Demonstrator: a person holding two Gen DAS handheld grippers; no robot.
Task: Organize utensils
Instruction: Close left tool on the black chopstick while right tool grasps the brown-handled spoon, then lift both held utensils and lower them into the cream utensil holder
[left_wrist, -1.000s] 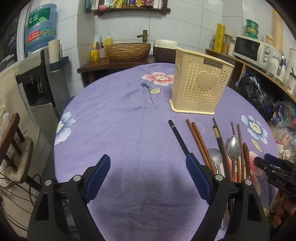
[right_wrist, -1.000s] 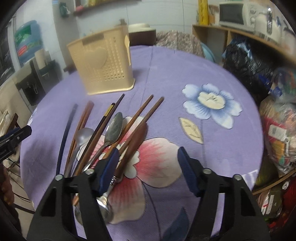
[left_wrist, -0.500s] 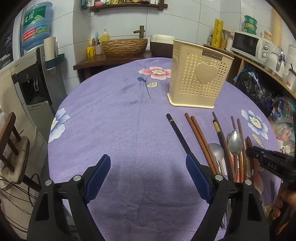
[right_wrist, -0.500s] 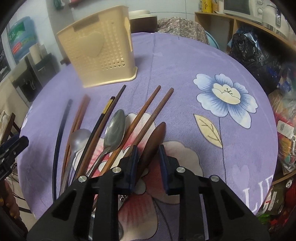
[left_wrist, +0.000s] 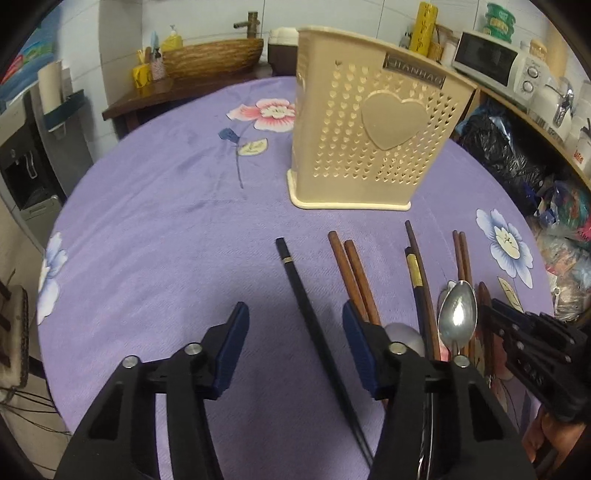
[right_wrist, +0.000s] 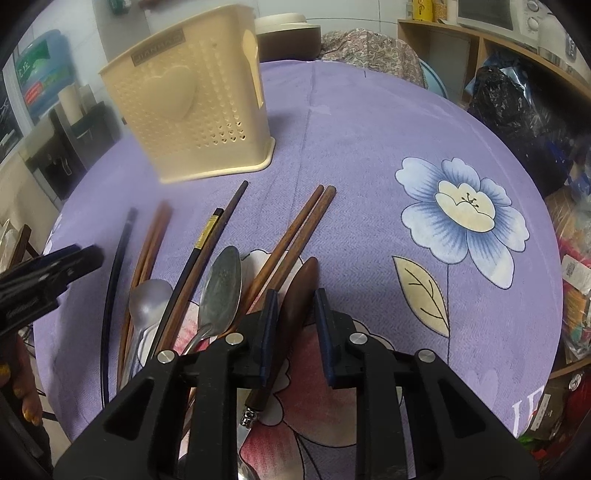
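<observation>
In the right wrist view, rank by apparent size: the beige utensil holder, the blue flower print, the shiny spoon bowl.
1. beige utensil holder
2. blue flower print
3. shiny spoon bowl

The spoon lies nearer the camera, yet looks smallest.

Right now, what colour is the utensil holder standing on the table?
The utensil holder is cream beige with heart-shaped perforations, clearest in the left wrist view.

I count 1 cream holder (right_wrist: 192, 110) on the counter (right_wrist: 369, 147), 7 chopsticks (right_wrist: 295, 229), 2 metal spoons (right_wrist: 221, 291) and 1 wooden-handled utensil (right_wrist: 295, 295), kind unclear.
</observation>
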